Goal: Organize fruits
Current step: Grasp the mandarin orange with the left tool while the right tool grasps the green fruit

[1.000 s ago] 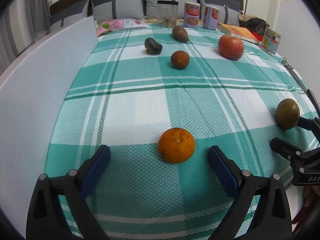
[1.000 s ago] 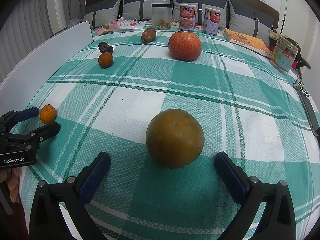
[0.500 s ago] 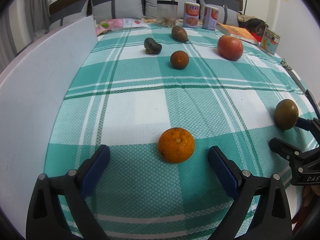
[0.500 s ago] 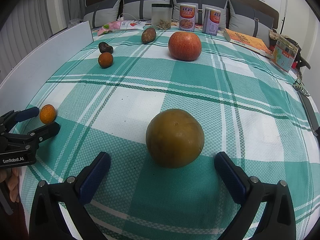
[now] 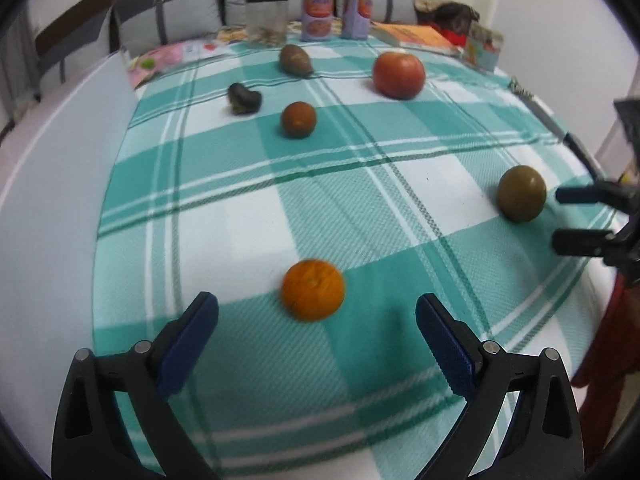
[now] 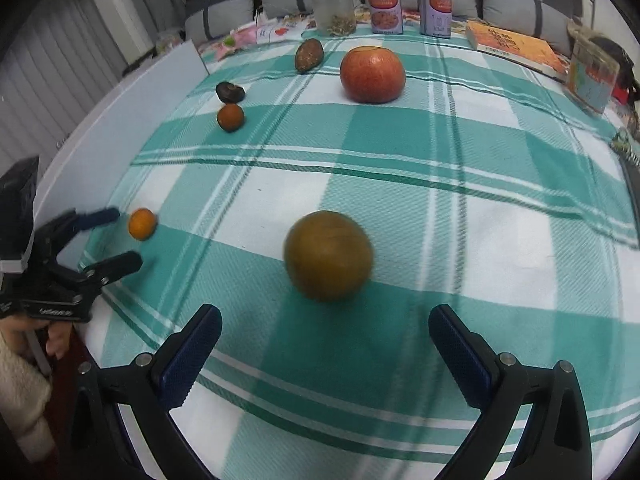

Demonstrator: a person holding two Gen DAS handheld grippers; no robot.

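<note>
We are holding the left gripper [image 5: 316, 330] released, its jaws having just been narrowing a little around nothing, the orange [image 5: 313, 290] lying on the cloth [image 5: 248, 216] just ahead of the pads, near the cloth's front left edge. The right gripper [image 6: 325, 338] is likewise hanging open and empty, and it is drawing back: the brown fruit [image 6: 329, 255] now sits clearly ahead of its pads, near the front right edge. Farther off, the apple [image 6: 372, 74], avocado [image 6: 308, 54], small dark fruit [image 6: 230, 117] and black lump [image 6: 229, 91] are waiting toward the far edge. We are judging that neither fruit is gripped yet, so sorting is barely begun.
</note>
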